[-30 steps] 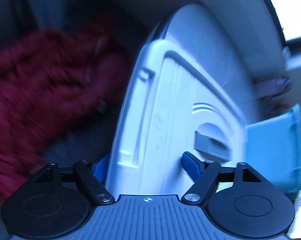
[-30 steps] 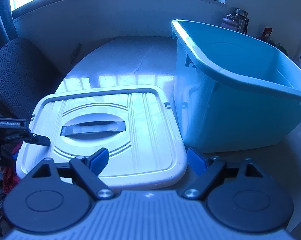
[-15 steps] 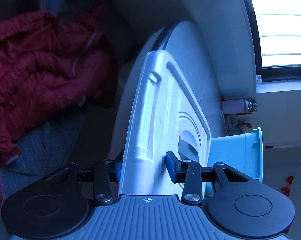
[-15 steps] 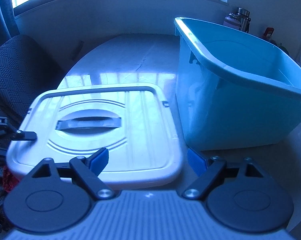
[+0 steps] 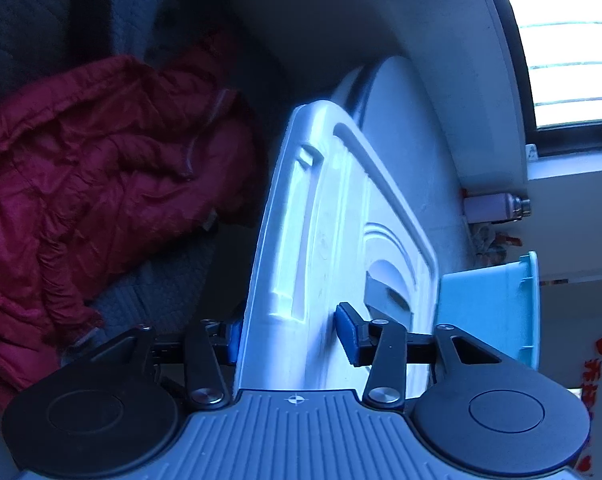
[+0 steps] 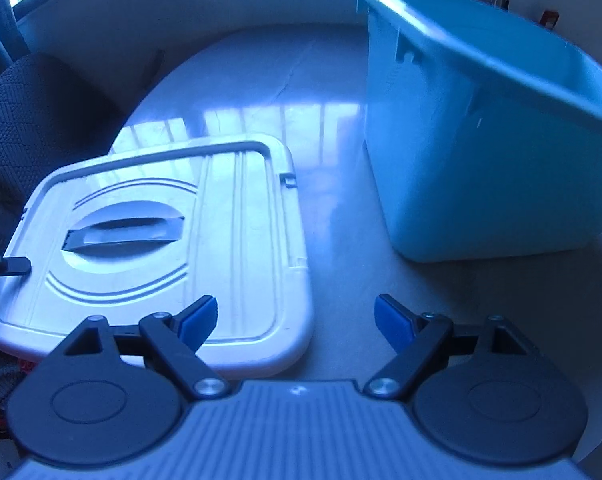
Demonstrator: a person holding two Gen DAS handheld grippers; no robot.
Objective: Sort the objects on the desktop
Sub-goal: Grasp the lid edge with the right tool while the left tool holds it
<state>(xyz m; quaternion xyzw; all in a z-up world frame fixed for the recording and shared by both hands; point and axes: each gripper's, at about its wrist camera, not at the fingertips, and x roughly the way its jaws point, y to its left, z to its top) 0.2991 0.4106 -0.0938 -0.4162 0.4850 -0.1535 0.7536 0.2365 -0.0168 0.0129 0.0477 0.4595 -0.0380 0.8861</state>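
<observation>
Left gripper clamps the white lid edge. Right gripper hangs open above the table, near the bin.

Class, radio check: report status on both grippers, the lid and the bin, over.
Left gripper shut on white plastic lid's edge. Right gripper open, empty, hovering over lid's near corner. Teal plastic bin uncovered beside lid on pale tabletop. Nothing between them.

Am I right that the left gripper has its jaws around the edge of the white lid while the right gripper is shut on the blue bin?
Not quite. In the right wrist view the right gripper hangs open above the table, empty, apart from the blue bin. The left gripper does have its jaws around the white lid edge.
</observation>
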